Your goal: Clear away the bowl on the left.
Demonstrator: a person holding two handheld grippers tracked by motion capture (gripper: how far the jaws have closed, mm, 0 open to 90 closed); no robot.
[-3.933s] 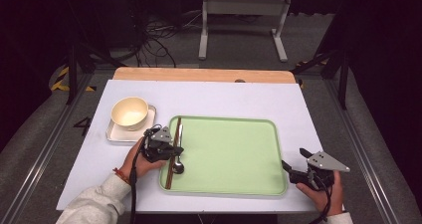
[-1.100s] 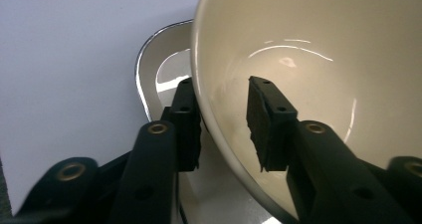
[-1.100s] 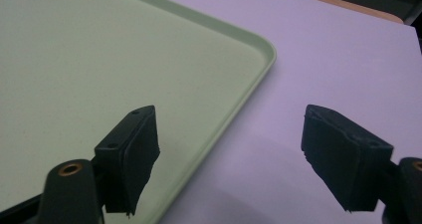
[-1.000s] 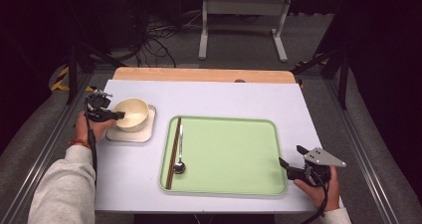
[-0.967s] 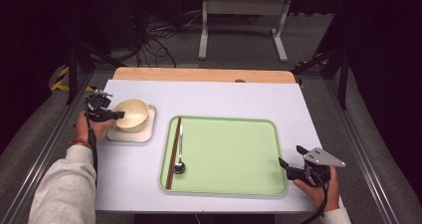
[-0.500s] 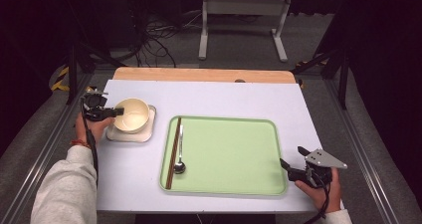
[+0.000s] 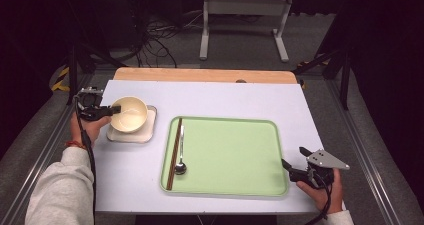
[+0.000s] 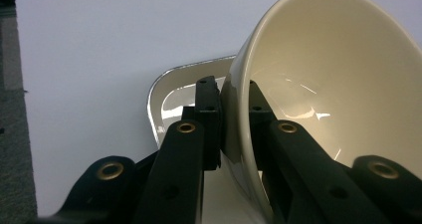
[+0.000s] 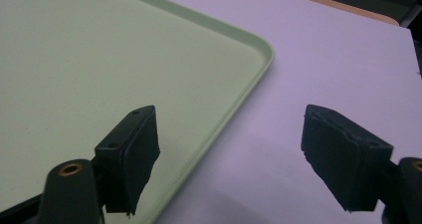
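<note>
While the left gripper [image 8: 234, 119] pinches the bowl [image 7: 129, 113] rim at frame left, lift it level toward the tray [image 7: 235, 152]; right gripper [image 9: 249, 154] gapes wide, idle.

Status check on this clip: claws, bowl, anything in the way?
Left claw shut on bowl rim, bowl over small plate. Right claw open, at green tray corner. Chopsticks and spoon on tray. Nothing in the way.
</note>
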